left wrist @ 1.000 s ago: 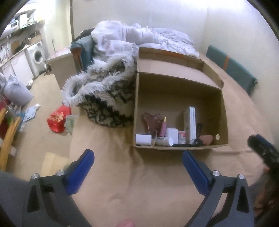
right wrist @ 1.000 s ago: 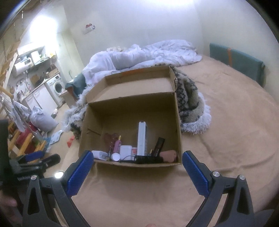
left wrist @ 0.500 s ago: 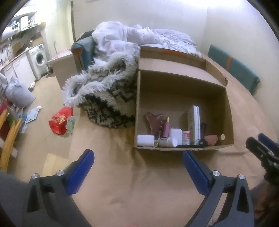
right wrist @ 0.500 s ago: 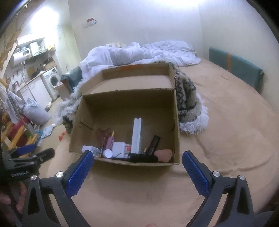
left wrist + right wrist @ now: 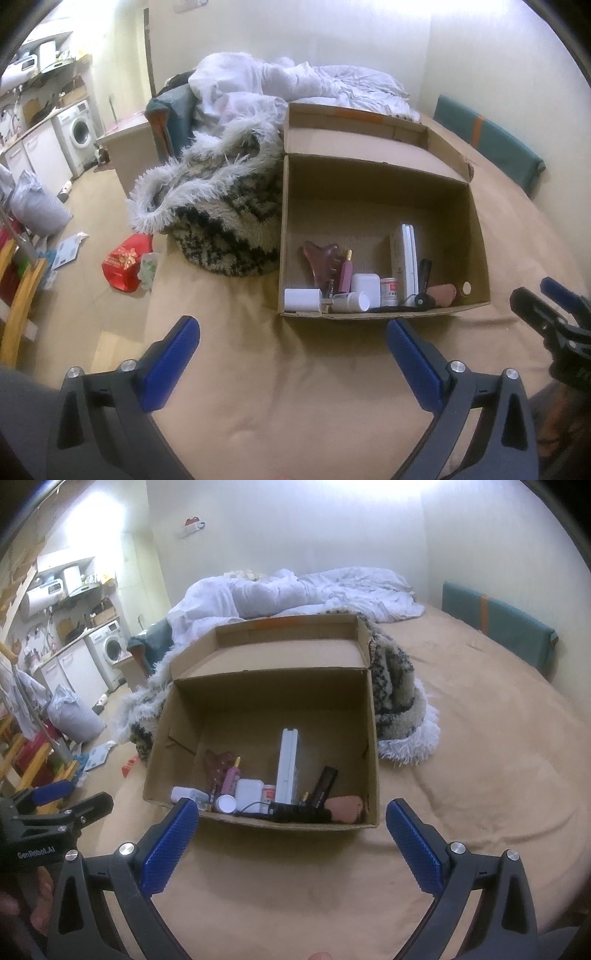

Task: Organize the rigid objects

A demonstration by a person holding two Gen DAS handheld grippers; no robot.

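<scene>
left wrist view: the left gripper [image 5: 291, 345] hangs with its jaws wide apart and nothing between them, over the tan bed cover [image 5: 258, 387]. just ahead of it sits the open cardboard box [image 5: 373, 177], with the small rigid items crowded along its near wall: a white cylinder [image 5: 302, 299], a pink bottle [image 5: 346, 275], a white case [image 5: 365, 286], a tall white flat box [image 5: 405, 258] standing upright. these look light and stiff; the smooth round ones could slip, so i judge it best to pinch them across their sides. the right gripper [image 5: 546, 302] shows far to the right, jaws parted.

right wrist view: the right gripper [image 5: 291, 825] is also spread and empty, the box directly ahead. a black tube [image 5: 301, 812] lies against the near wall, with a pink pouch [image 5: 345, 805] beside it. a fluffy throw [image 5: 399, 698] and rumpled bedding [image 5: 295, 590] lie beyond; a washing machine [image 5: 109, 650] stands far left.
</scene>
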